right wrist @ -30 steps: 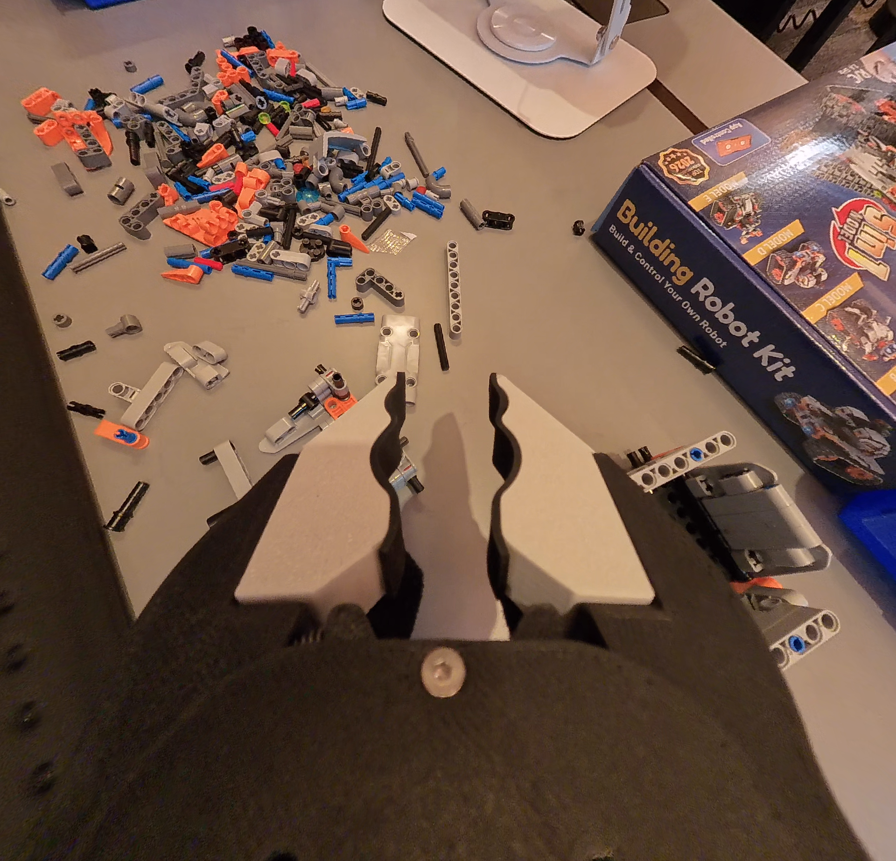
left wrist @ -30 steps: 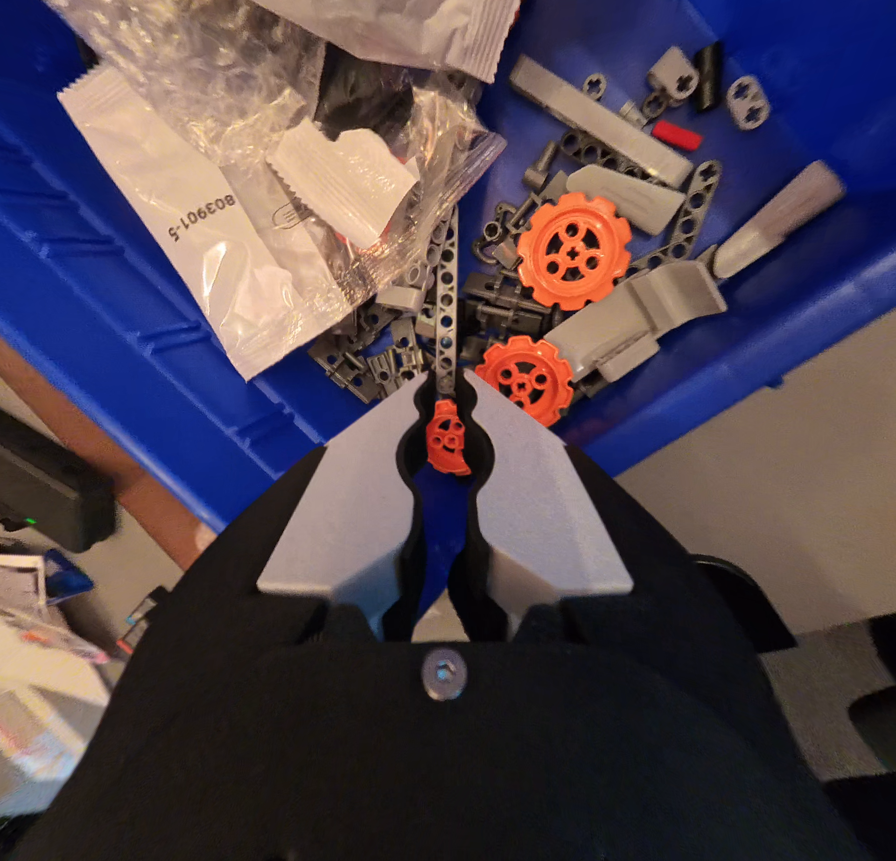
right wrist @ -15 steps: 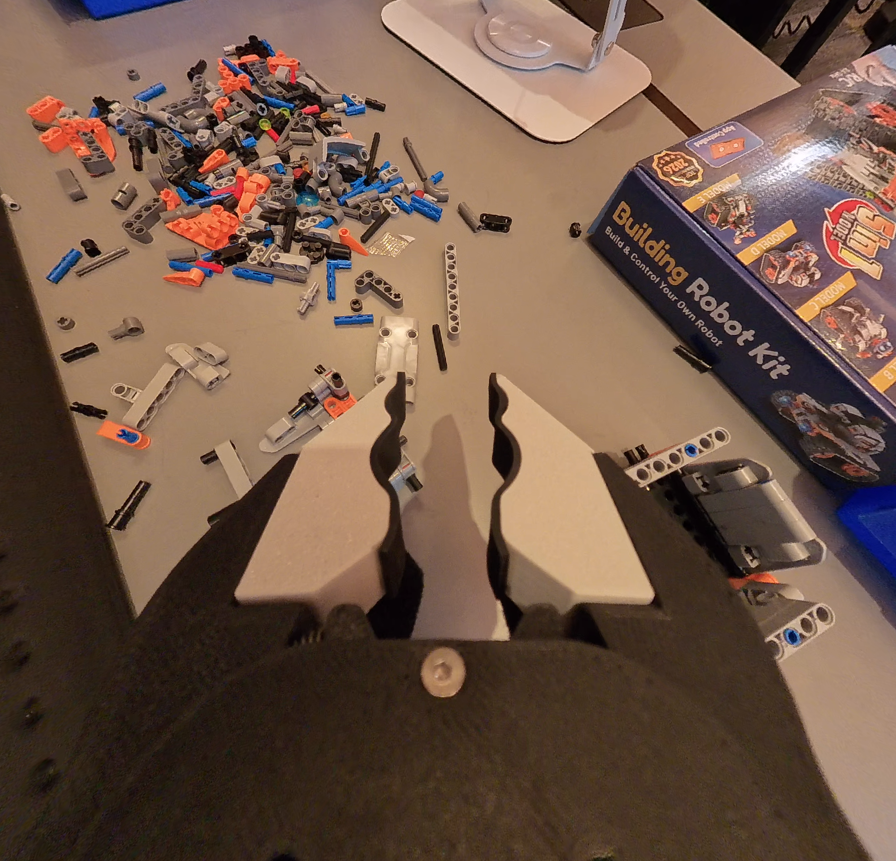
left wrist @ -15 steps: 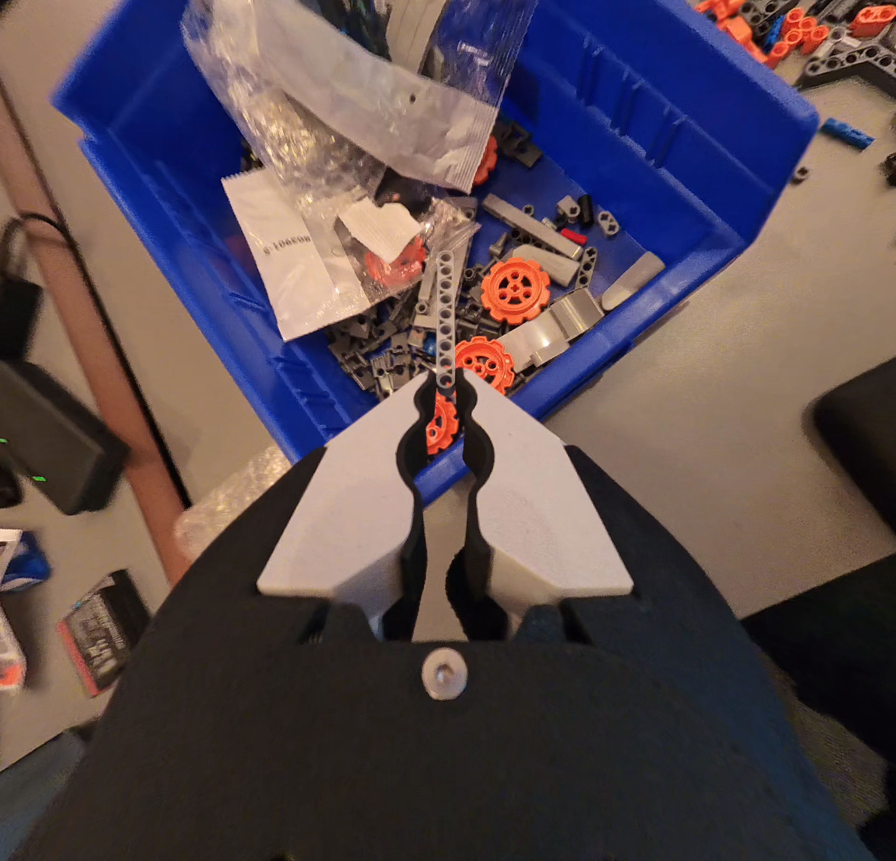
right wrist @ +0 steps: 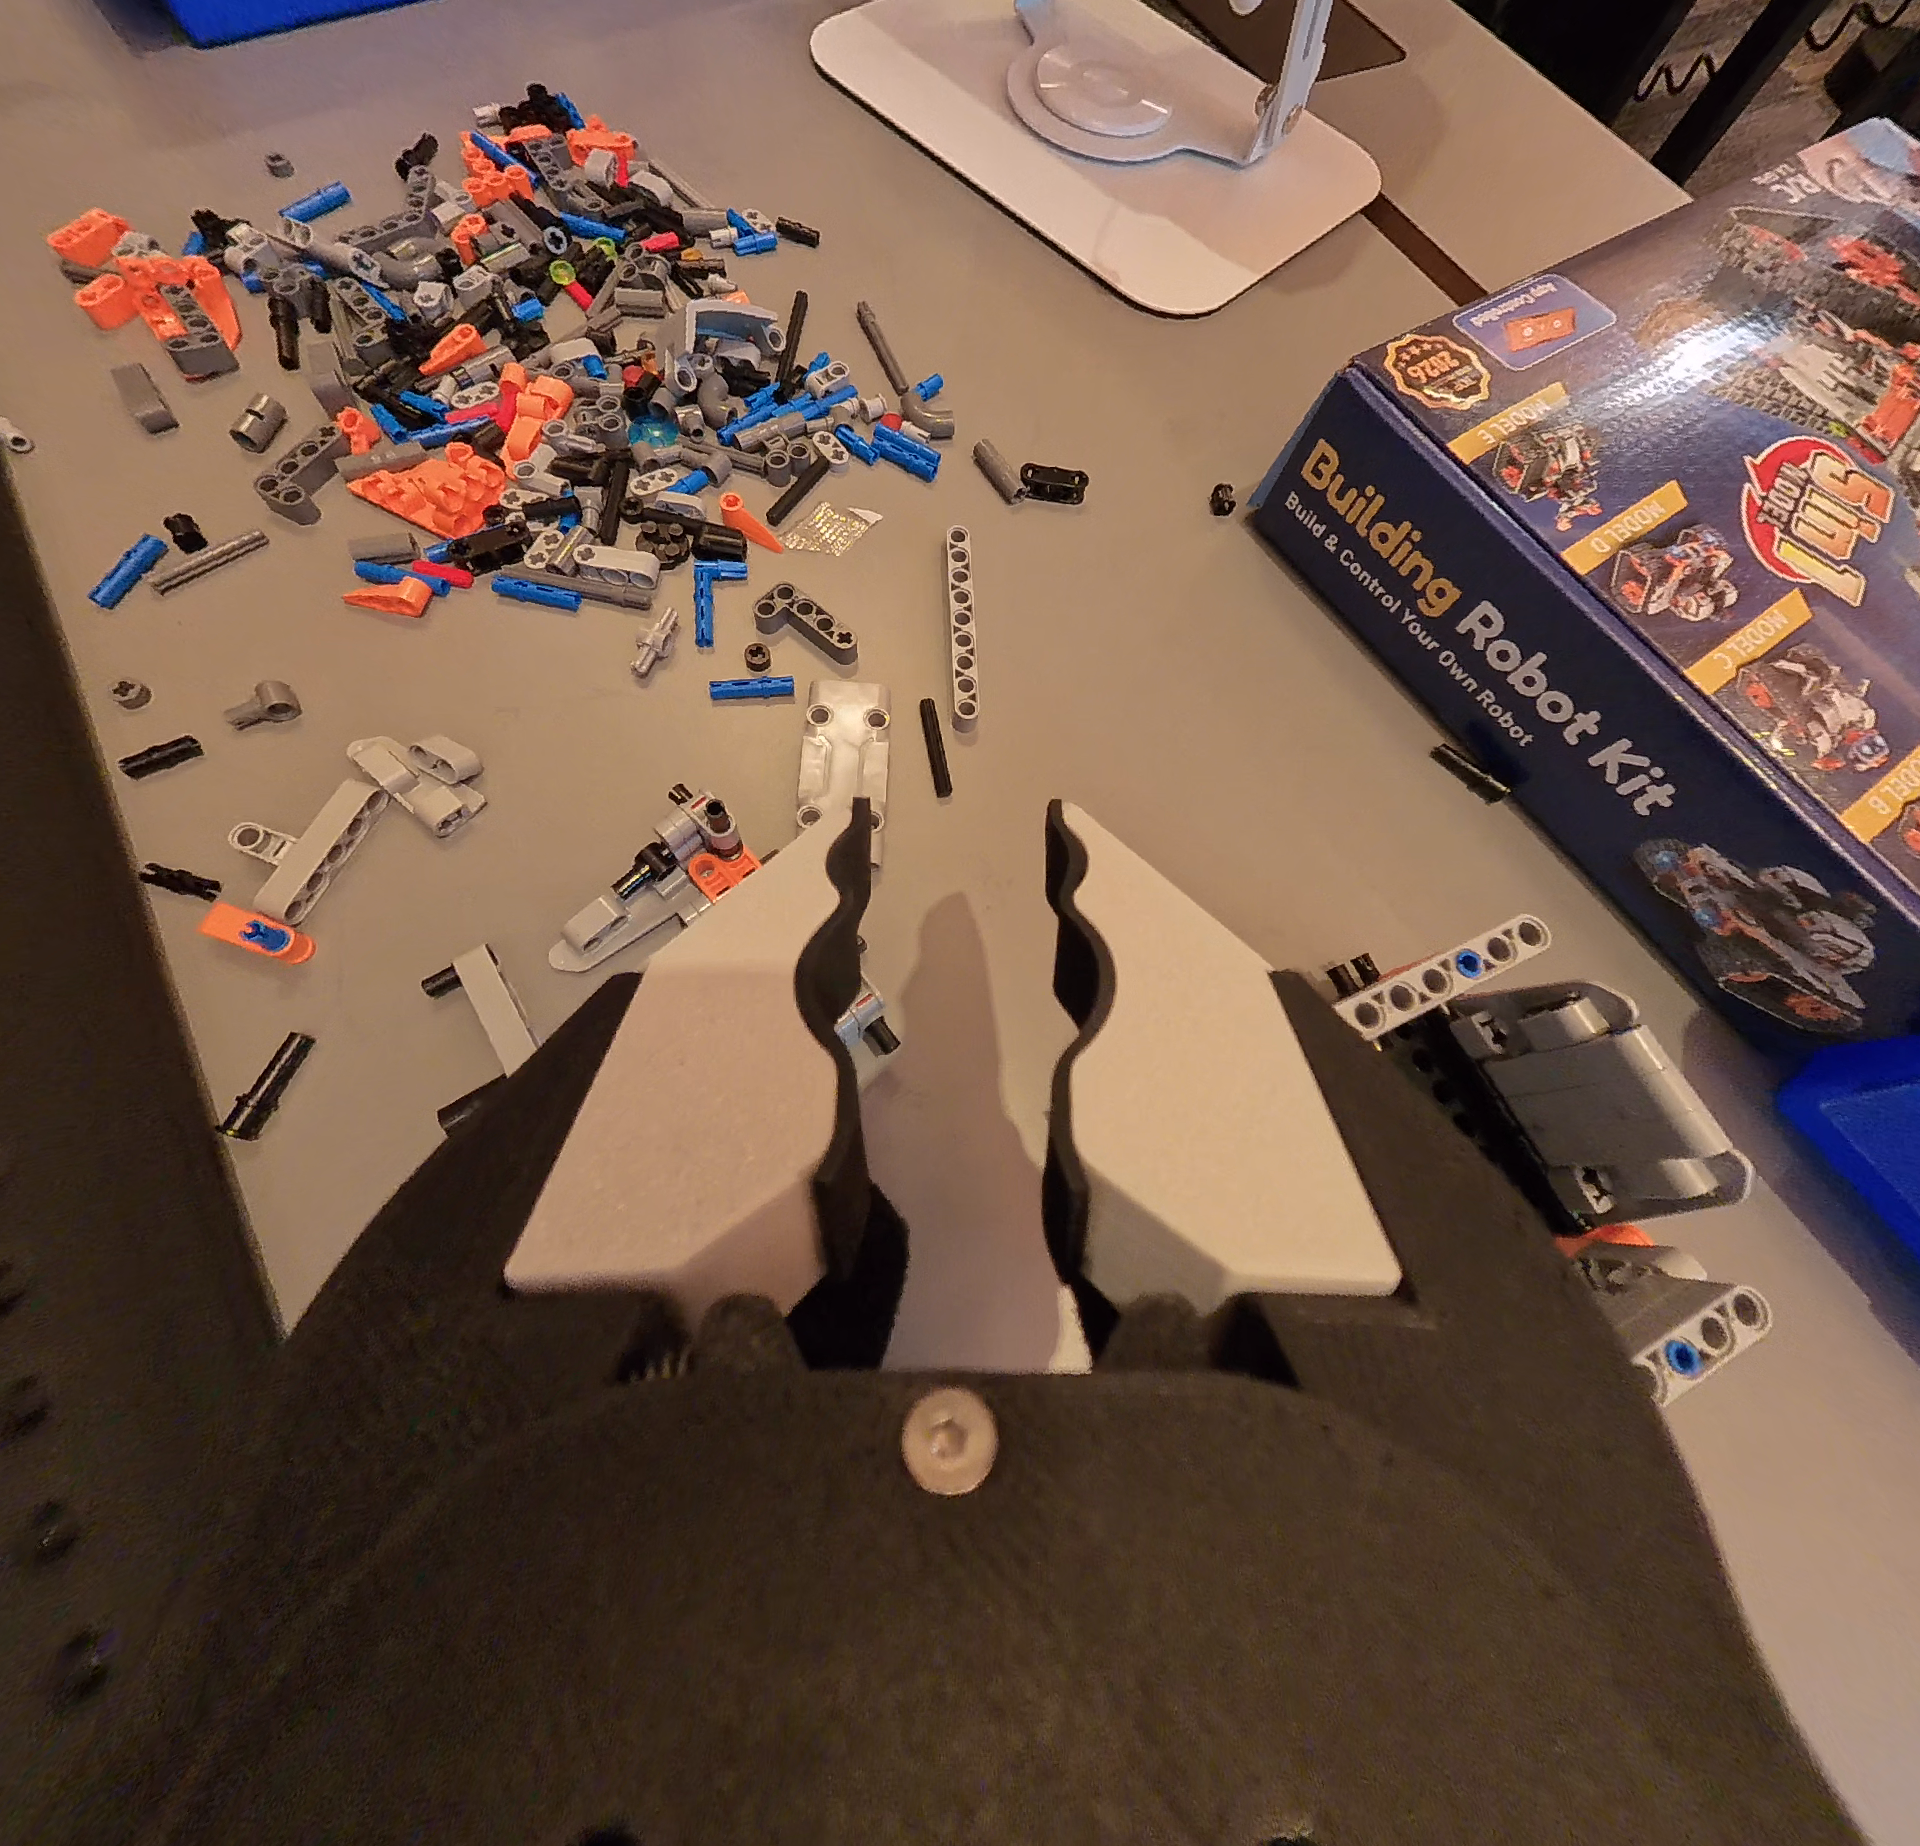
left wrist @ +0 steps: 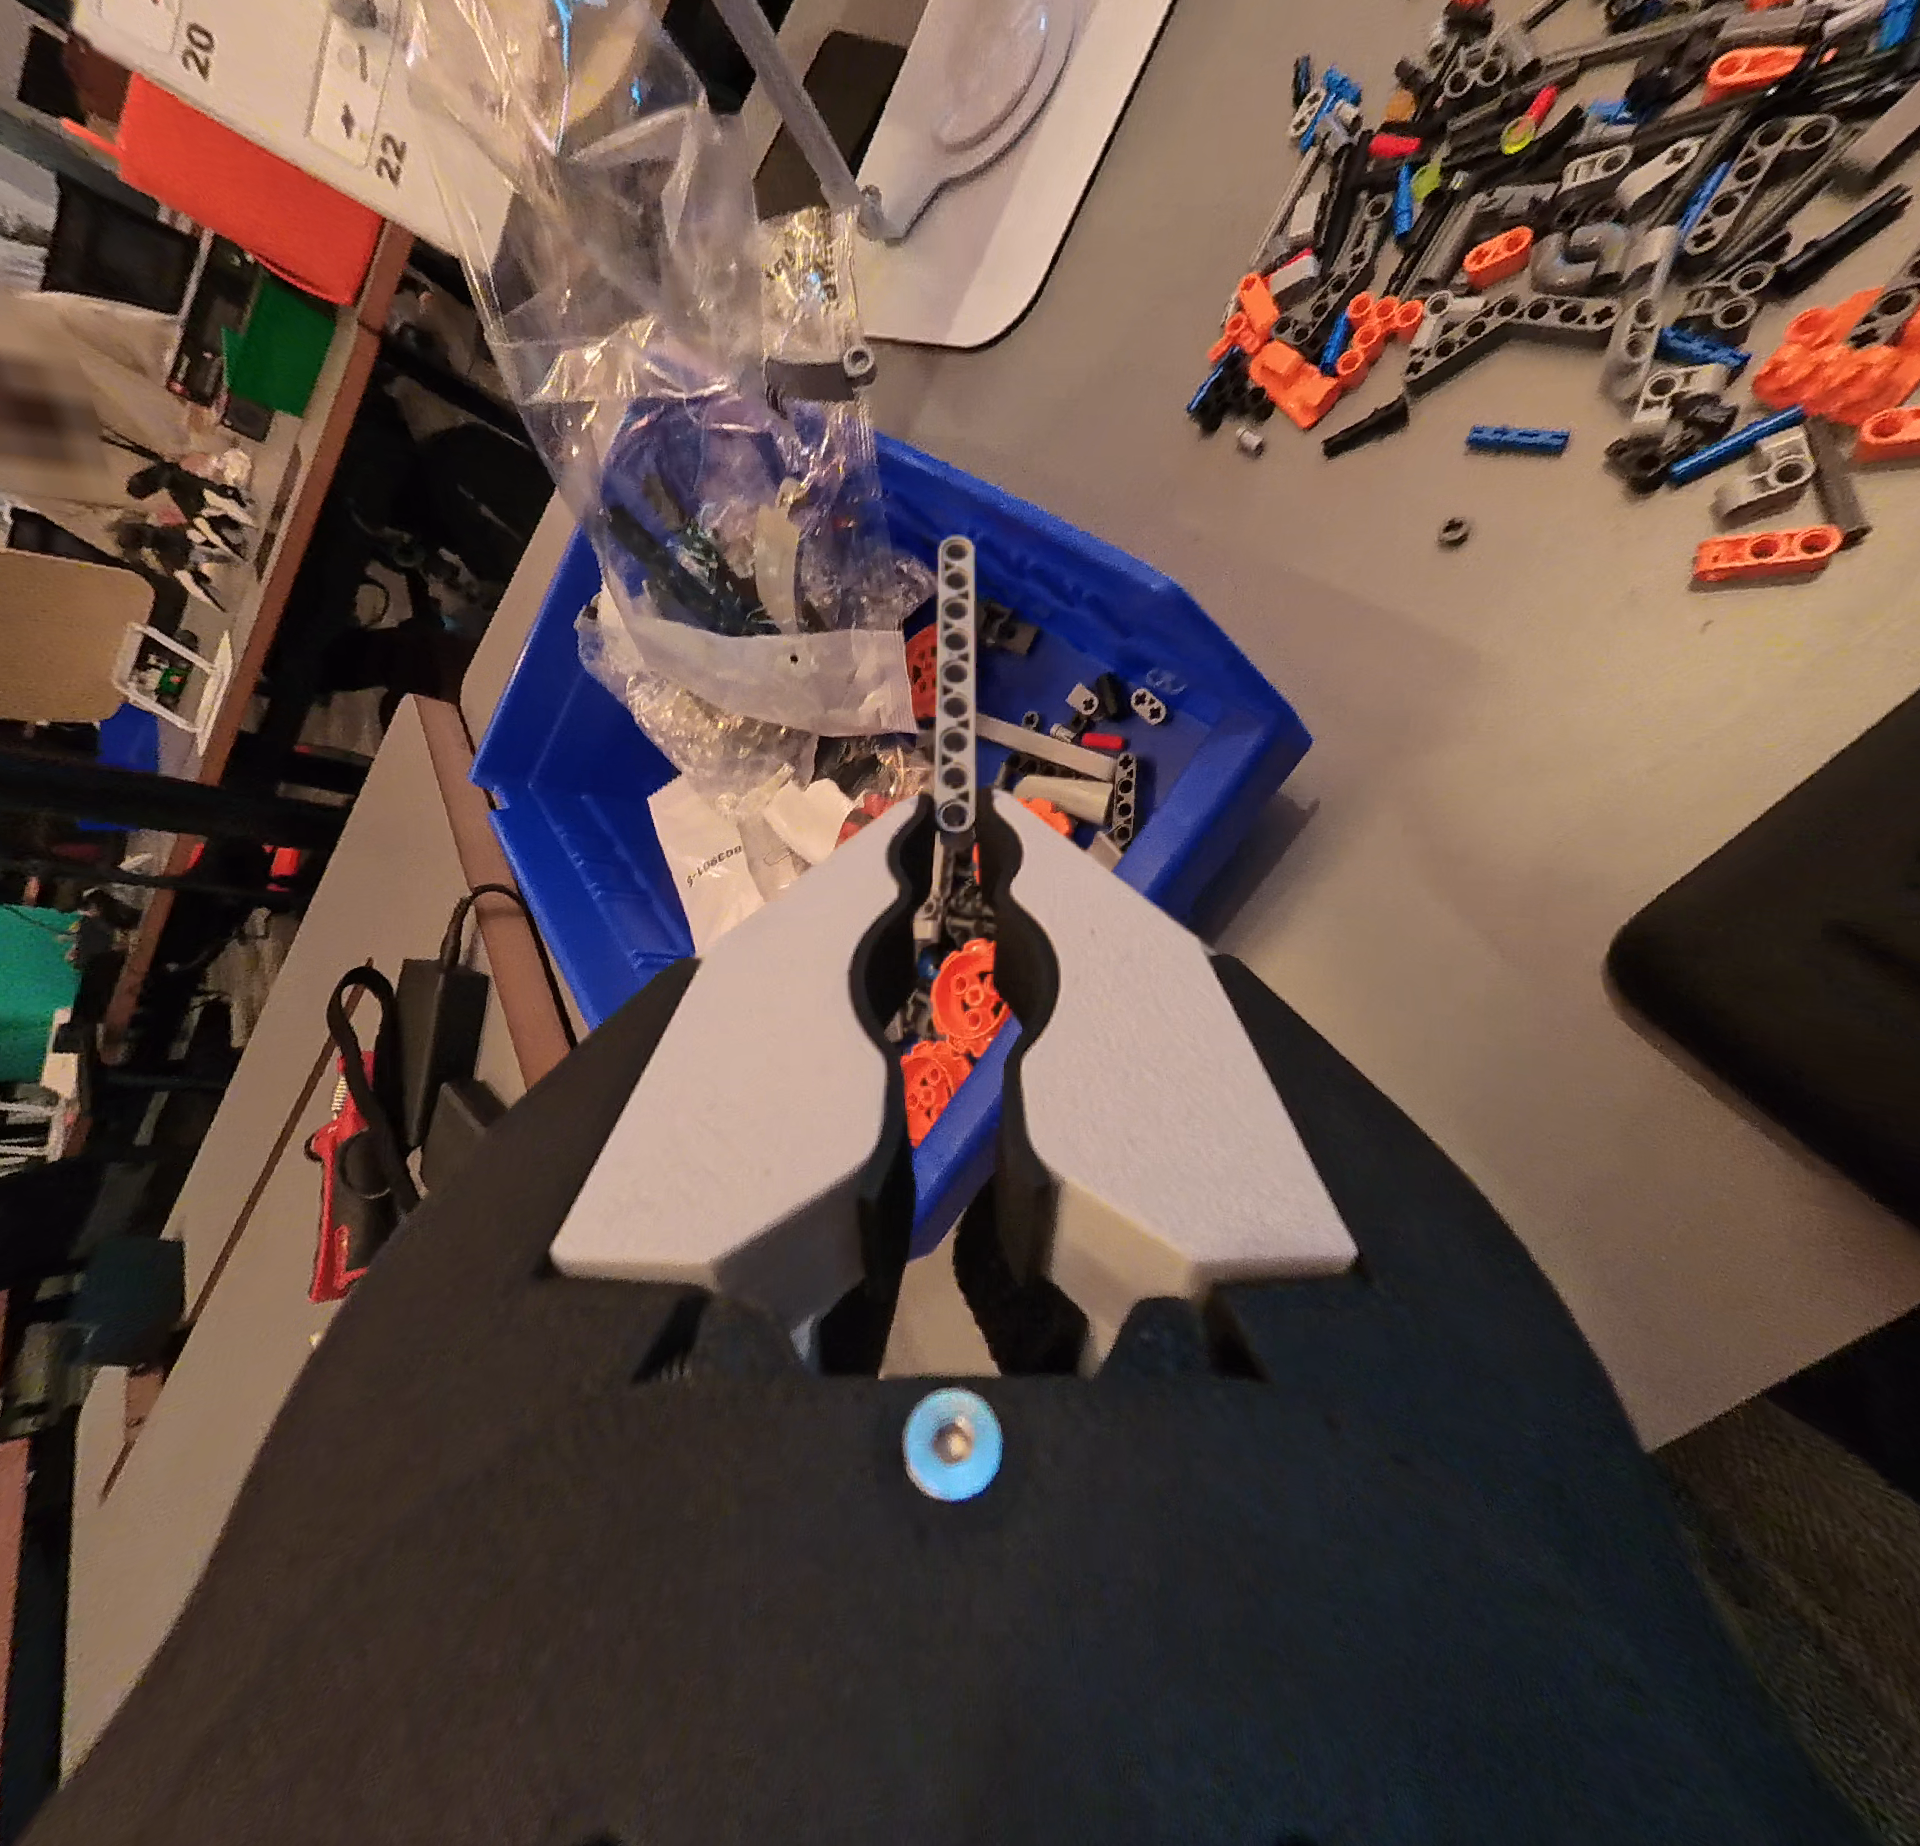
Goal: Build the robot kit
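My left gripper [left wrist: 954,817] is shut on one end of a long grey beam with holes [left wrist: 954,674]. It holds the beam upright, high above a blue bin [left wrist: 1216,757] that contains plastic bags [left wrist: 727,653], orange gear wheels [left wrist: 966,996] and grey parts. My right gripper [right wrist: 956,820] is open and empty, low over the grey table [right wrist: 1143,653]. A light grey panel piece [right wrist: 847,747] and a black pin [right wrist: 935,747] lie just beyond its fingertips. A second grey beam with holes [right wrist: 961,627] lies flat farther out.
A pile of orange, blue, grey and black parts [right wrist: 520,425] covers the table's far left, also seen in the left wrist view [left wrist: 1610,238]. A white stand base [right wrist: 1101,123], a printed kit box [right wrist: 1621,570] and a part-built grey assembly [right wrist: 1558,1100] lie to the right. Spacing between my two grippers at the tips: around 50 cm. The black pin [right wrist: 935,747] lies some 9 cm from my right tips, 45 cm from my left tips.
My left gripper has risen well up and away from the blue bin, lifting the long grey beam out of it. The right gripper has stayed open and almost still.
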